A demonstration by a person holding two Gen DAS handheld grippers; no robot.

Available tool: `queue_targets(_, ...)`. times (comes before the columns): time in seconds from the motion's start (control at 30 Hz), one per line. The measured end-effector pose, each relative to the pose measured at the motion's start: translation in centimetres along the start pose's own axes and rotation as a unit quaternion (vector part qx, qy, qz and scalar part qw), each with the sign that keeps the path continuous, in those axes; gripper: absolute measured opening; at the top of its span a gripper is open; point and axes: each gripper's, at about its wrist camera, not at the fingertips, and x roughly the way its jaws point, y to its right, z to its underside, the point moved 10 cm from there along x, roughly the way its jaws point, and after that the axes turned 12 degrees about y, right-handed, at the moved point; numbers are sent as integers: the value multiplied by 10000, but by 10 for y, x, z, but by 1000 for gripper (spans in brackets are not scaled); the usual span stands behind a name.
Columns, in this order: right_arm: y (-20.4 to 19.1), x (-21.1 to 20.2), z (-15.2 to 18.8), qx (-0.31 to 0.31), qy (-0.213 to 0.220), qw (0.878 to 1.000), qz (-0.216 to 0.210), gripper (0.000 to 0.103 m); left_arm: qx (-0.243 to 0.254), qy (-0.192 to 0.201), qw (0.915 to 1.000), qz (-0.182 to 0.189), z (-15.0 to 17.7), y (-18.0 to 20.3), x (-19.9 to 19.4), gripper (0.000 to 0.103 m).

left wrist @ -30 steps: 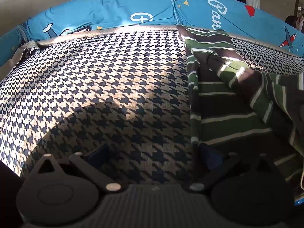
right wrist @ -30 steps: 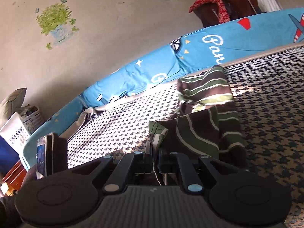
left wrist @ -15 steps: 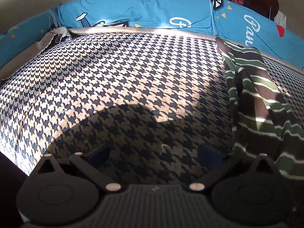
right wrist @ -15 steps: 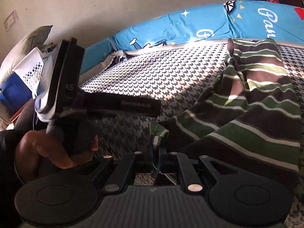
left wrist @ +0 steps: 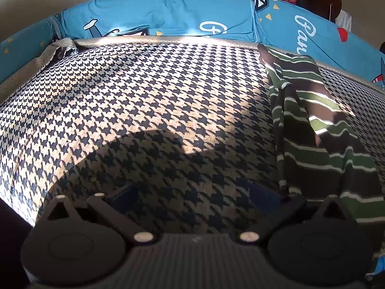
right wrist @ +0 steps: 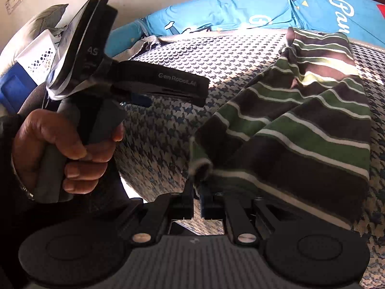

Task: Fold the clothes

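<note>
Taking the striped garment as the landmark: far to its left, only the right wrist view shows a white perforated plastic basket (right wrist: 36,55) with a grey cushion (right wrist: 41,21) above it against the pale wall, and a person's hand (right wrist: 65,149) wrapped around the grey handle of the left gripper (right wrist: 168,89), a black plastic tool with a printed label along its flat top. The left wrist view looks along that same left gripper (left wrist: 195,193): its two blue-padded fingers stand wide apart over bare cover, empty, the right-hand finger just beside the garment's left edge. Under everything lies the woven houndstooth bed cover in navy and cream (left wrist: 144,101), coarse and ribbed, lit in slanting bands of sun with a broad rounded shadow toward the camera. Beyond it runs a smooth bright-blue padded bumper with white stars and cursive lettering (left wrist: 168,16), with a tan dotted border strip at its foot. To the right, the soft knit garment in dark brown and green bands with thin white stripes (left wrist: 312,130) lies lengthwise on the cover, its far end reaching the border strip, its surface rumpled in long diagonal folds. The right wrist view alone shows the garment's (right wrist: 300,125) near corner lifted off the cover: the right gripper (right wrist: 196,187) has its black fingers drawn nearly together, pinching that rolled, white-trimmed edge.
</note>
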Motion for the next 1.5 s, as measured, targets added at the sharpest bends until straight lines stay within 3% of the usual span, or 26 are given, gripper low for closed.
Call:
queue_targets(0.13, -2, -7, 8, -50, -28, 10000, -3, 8, 130, 29, 9999, 74, 1, 9, -2, 103)
queue_targets(0.37, 33, -36, -3, 476, 476, 9943, 823, 9, 361, -12, 9991, 214, 8, 26, -3, 103)
queue_targets(0.6, 70, -67, 2, 1150, 686, 9755, 1746, 10, 372, -49, 9990, 240, 11, 32, -2, 103)
queue_targets(0.73, 92, -78, 10, 1374, 648, 9604, 2335, 19, 383, -52, 9989, 254, 12, 33, -1, 103)
queue_targets(1.03, 105, -76, 20, 1641, 528, 9527, 2503, 33, 370, -51, 9989, 270, 13, 35, -1, 103)
queue_targets(1.23, 107, -72, 22, 1782, 584, 9504, 2483, 34, 377, -52, 9989, 280, 13, 35, -1, 103)
queue_targets(1.3, 107, -71, 22, 1808, 606, 9501, 2469, 32, 383, -55, 9989, 283, 13, 36, -1, 103)
queue_targets(1.43, 107, -68, 22, 1861, 652, 9495, 2442, 11, 390, -54, 9988, 281, 14, 35, -1, 103)
queue_targets(1.5, 107, -72, 21, 1827, 689, 9479, 2517, 9, 389, -54, 9988, 283, 14, 35, -2, 103)
